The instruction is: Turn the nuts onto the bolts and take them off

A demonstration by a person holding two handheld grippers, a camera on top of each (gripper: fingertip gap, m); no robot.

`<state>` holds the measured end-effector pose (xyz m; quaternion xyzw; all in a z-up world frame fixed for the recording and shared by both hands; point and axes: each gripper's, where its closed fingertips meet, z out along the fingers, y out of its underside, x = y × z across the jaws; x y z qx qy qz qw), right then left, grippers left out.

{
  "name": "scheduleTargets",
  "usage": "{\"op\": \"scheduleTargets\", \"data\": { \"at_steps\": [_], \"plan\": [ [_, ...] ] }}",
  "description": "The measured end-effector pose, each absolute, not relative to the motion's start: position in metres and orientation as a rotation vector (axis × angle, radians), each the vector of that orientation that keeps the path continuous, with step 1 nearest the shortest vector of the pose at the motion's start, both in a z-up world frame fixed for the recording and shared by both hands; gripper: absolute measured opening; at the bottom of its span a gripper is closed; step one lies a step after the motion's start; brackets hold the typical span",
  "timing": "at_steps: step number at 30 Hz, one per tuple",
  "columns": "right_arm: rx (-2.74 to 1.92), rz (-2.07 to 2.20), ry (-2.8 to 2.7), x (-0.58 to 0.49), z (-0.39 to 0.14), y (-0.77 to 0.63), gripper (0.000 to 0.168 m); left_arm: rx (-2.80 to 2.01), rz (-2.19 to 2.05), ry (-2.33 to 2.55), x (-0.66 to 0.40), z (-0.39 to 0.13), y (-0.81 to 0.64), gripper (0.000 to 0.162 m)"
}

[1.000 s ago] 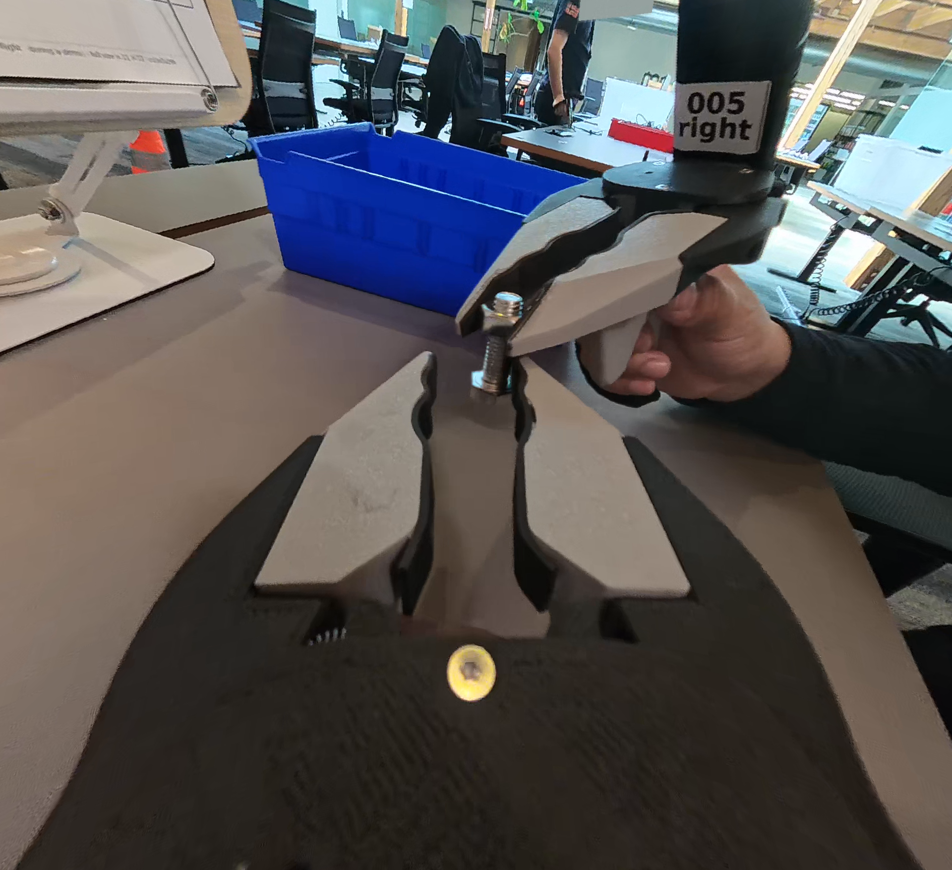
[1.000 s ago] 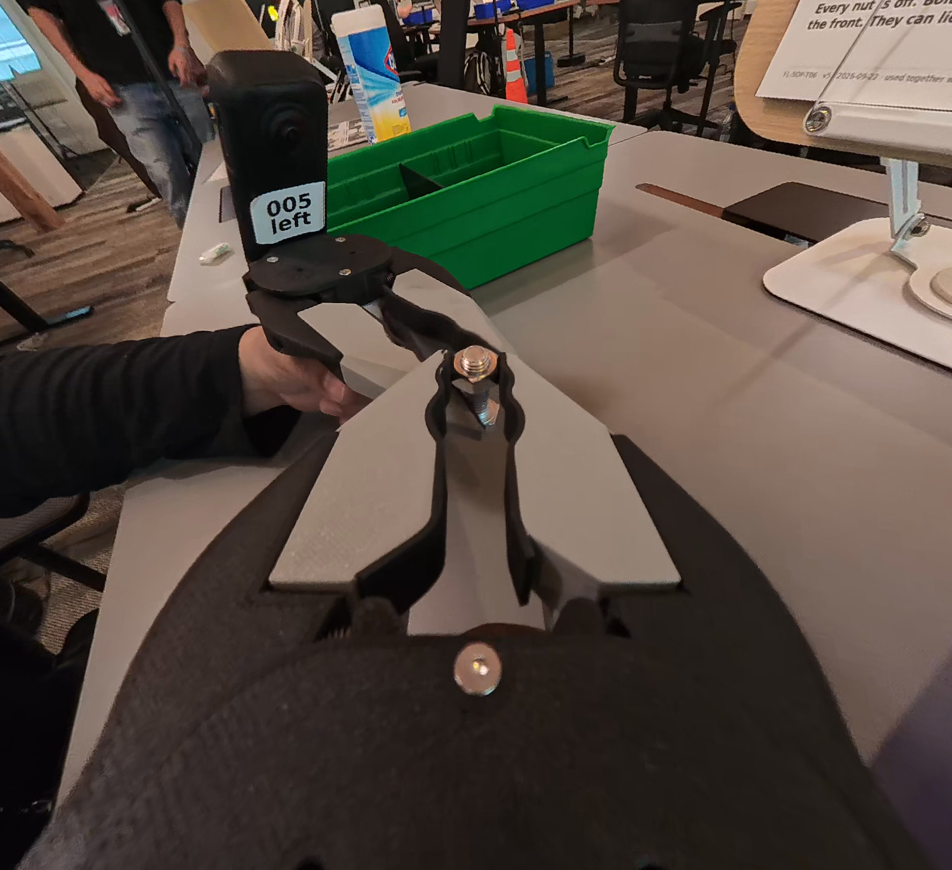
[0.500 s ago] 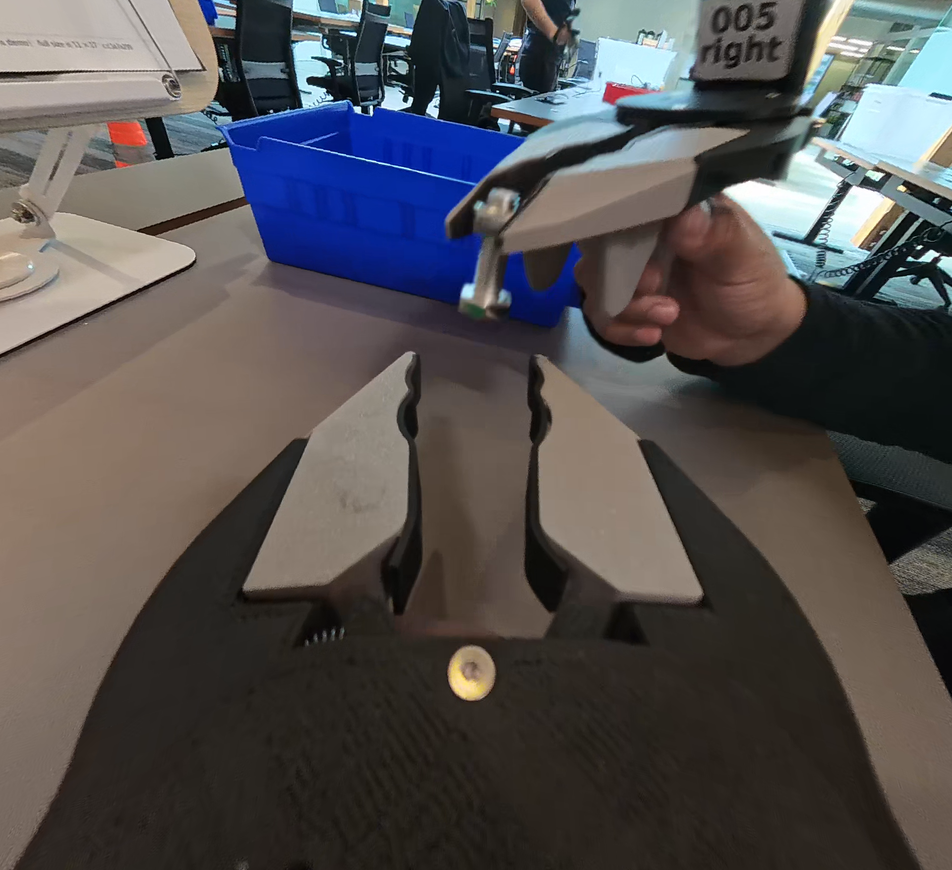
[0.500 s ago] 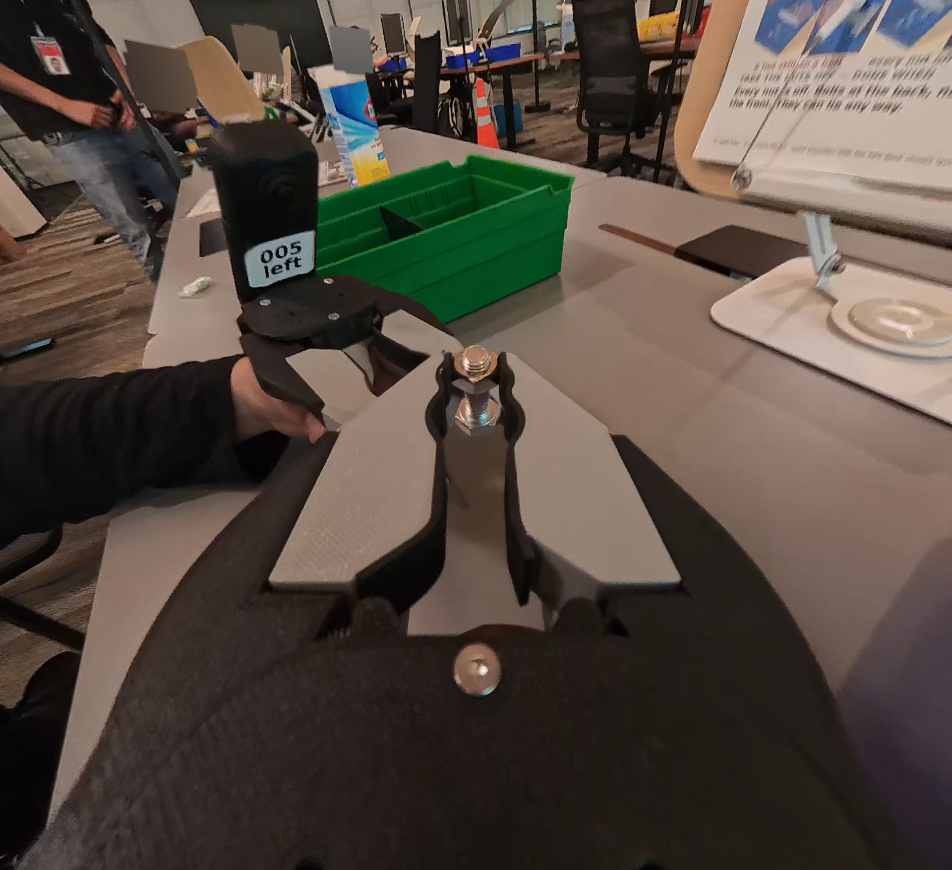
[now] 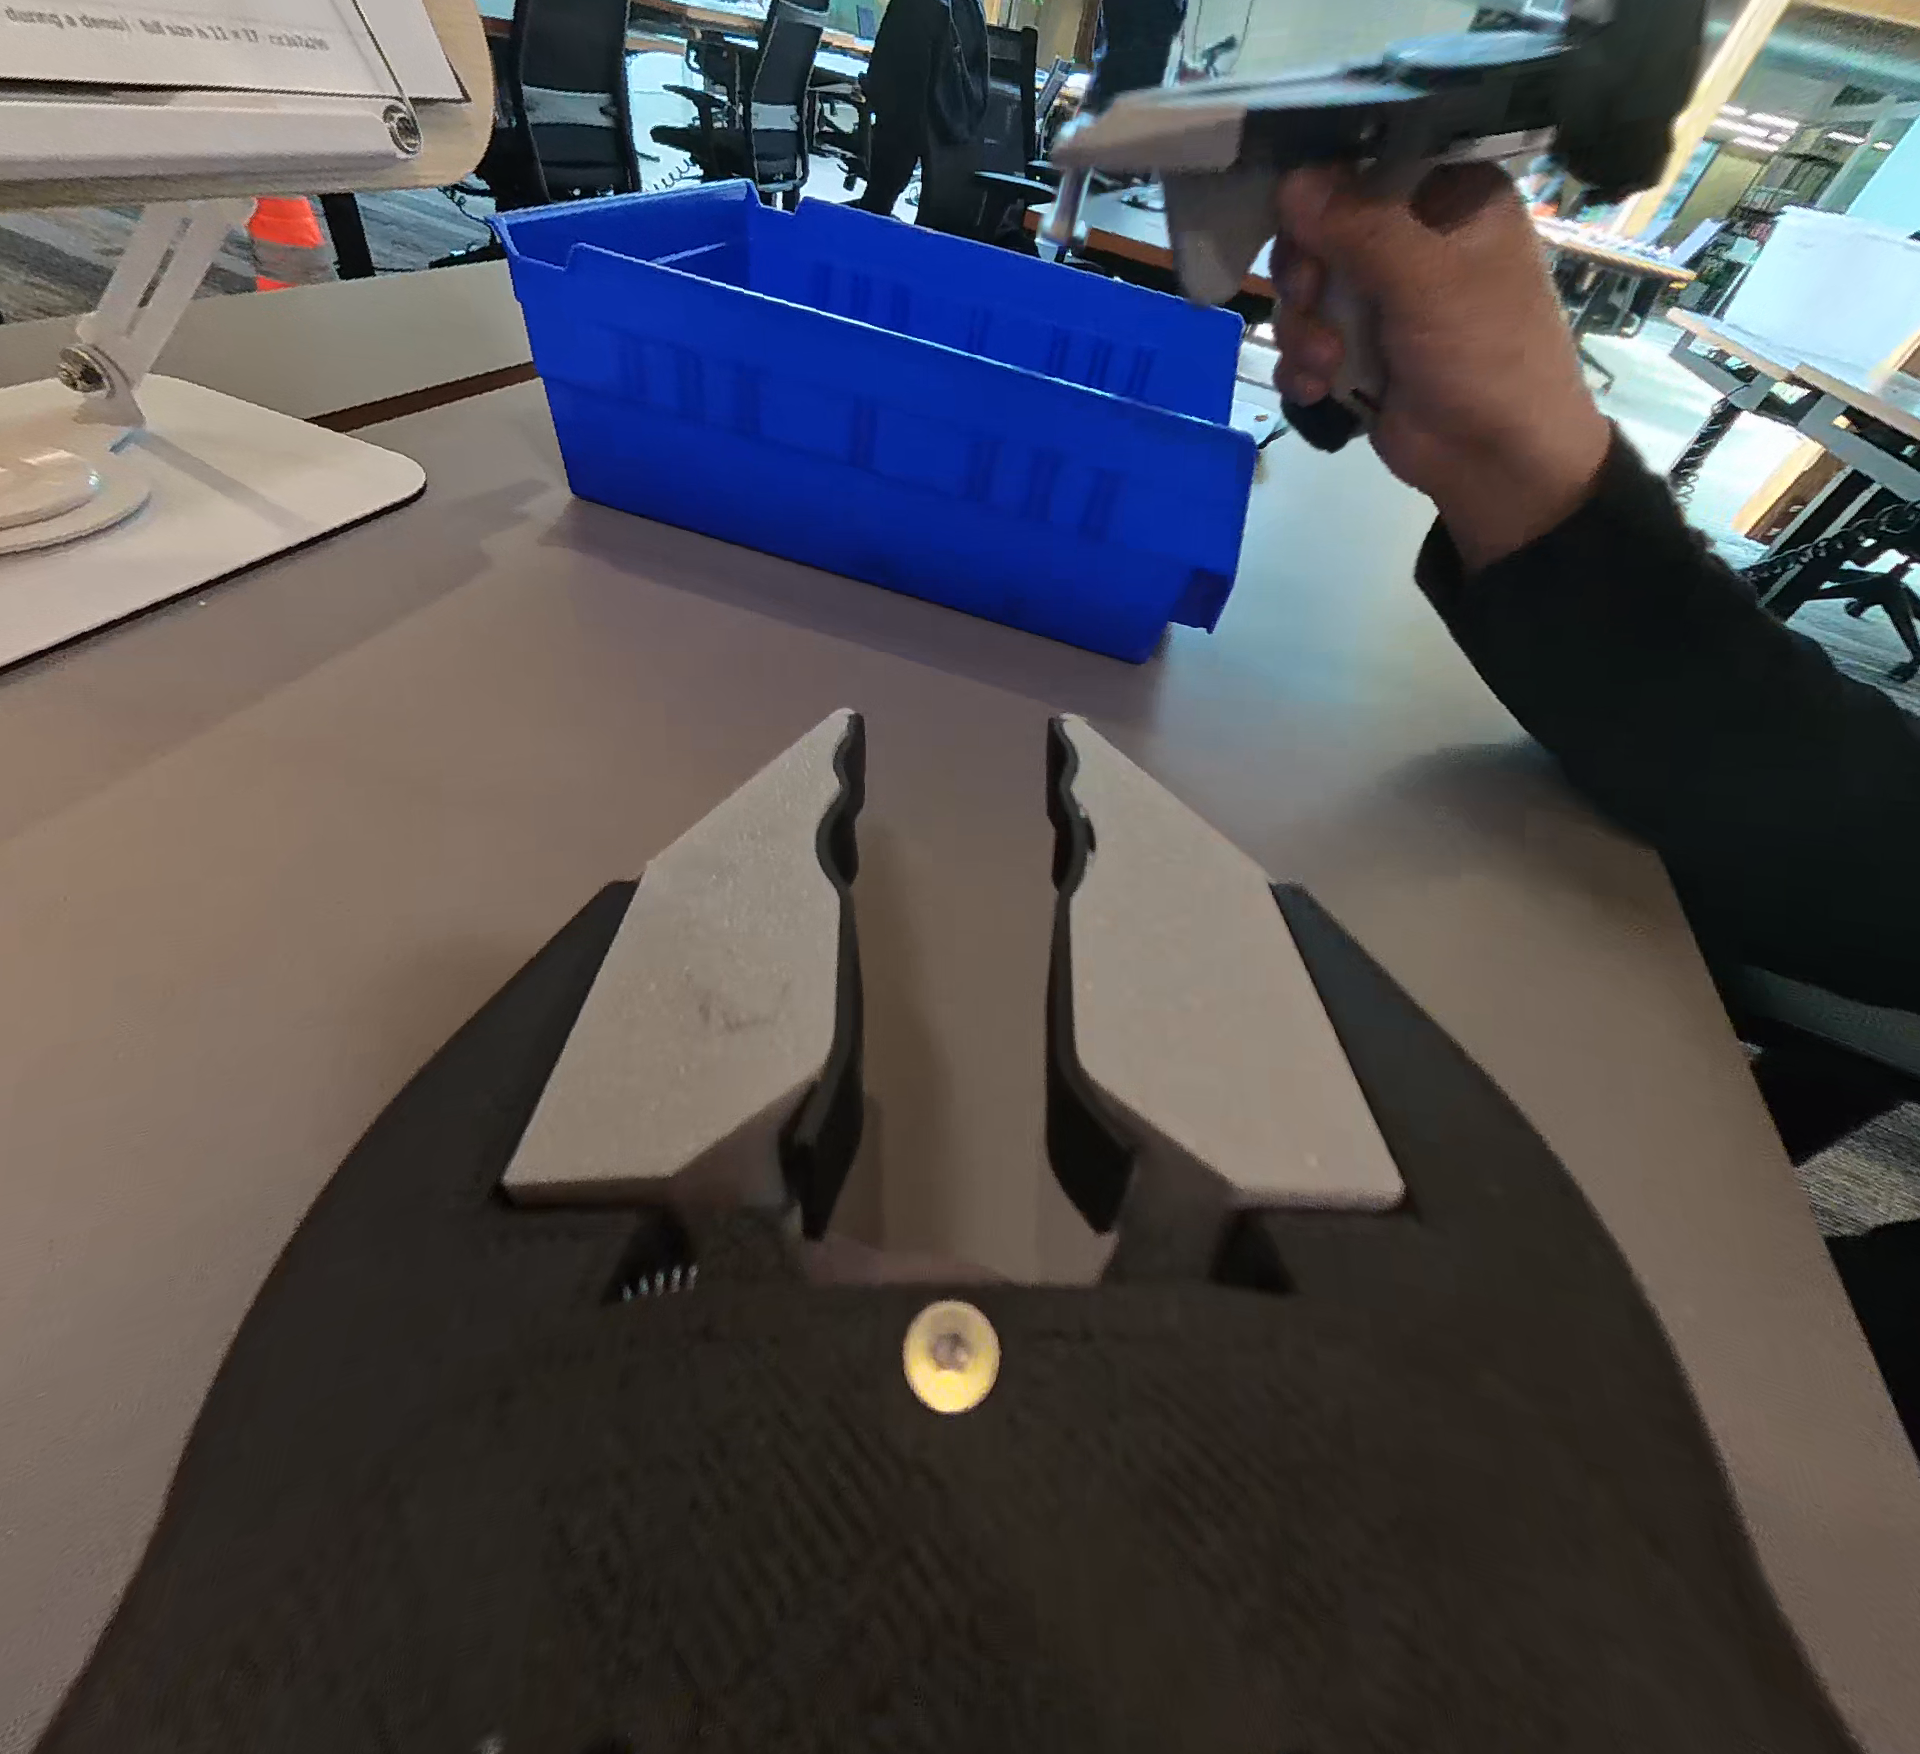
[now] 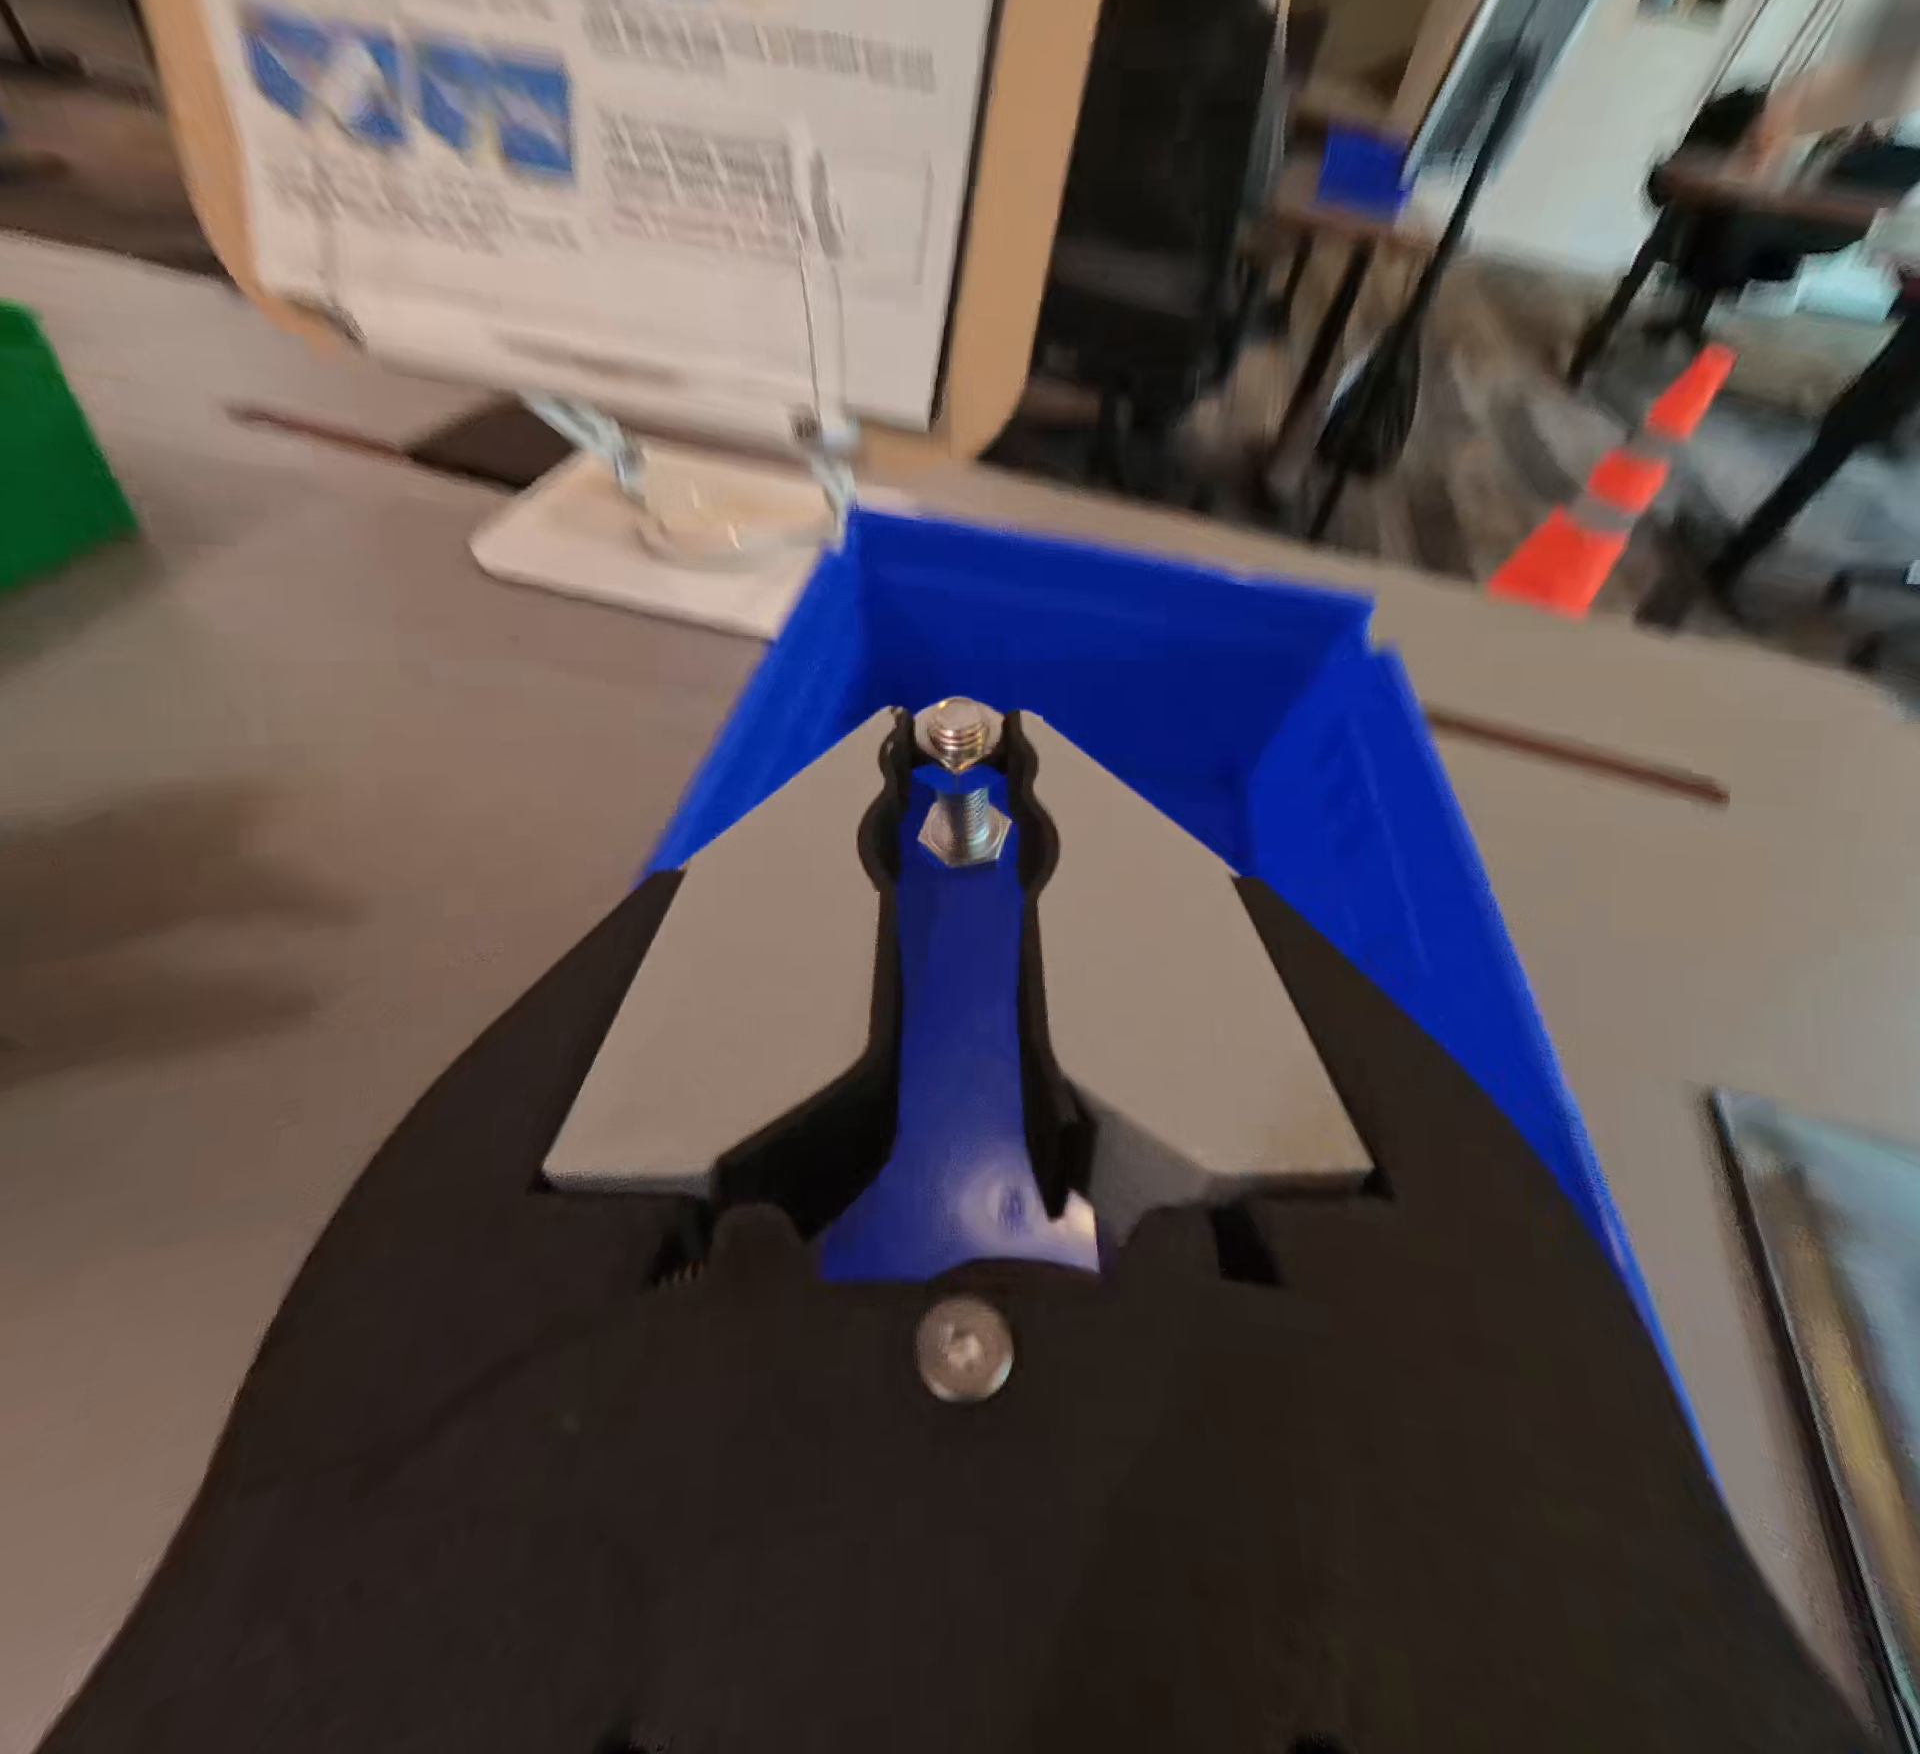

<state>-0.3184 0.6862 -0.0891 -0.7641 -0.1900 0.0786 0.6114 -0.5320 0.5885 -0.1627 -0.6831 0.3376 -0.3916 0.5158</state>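
Right gripper (image 6: 958,736) clamped on threaded steel bolt (image 6: 958,795) with hex nut, held over ribbed blue plastic bin (image 6: 1351,831), left gripper (image 5: 954,774) parted, empty, above matte grey table (image 5: 312,821)

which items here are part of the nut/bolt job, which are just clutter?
In the job:
- bolt with nut threaded on, clamped in the right hand-held gripper above the blue bin
- left hand-held gripper, open and empty

Just lying about:
- instruction board on its white stand
- green bin
- orange cone
- office chairs
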Motion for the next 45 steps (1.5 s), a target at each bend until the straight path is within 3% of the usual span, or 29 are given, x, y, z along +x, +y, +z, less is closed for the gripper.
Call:
{"op": "scheduleTargets", "data": {
  "at_steps": [11, 15, 23, 33, 45],
  "plan": [
    [-2.302, 0.105, -0.61, -0.312, -0.208, 0.69, 0.016, -1.642, -0.959, 0.784, -0.535, -0.161, 0.591, 0.032],
    [-2.215, 0.137, -0.555, -0.313, -0.19, 0.695, 0.032, -1.641, -0.947, 0.797, -0.533, -0.162, 0.59, 0.032],
    [-1.818, 0.331, -0.446, -0.331, -0.108, 0.689, 0.036, -1.646, -0.954, 0.785, -0.534, -0.162, 0.59, 0.032],
    [-1.413, 0.684, -0.663, -0.413, -0.046, 0.625, 0.059, -1.653, -0.954, 0.797, -0.533, -0.163, 0.589, 0.032],
    [-1.382, 0.459, -0.957, -0.474, -0.074, 0.597, 0.059, -1.659, -0.949, 0.808, -0.533, -0.165, 0.588, 0.032]
  ]
}}
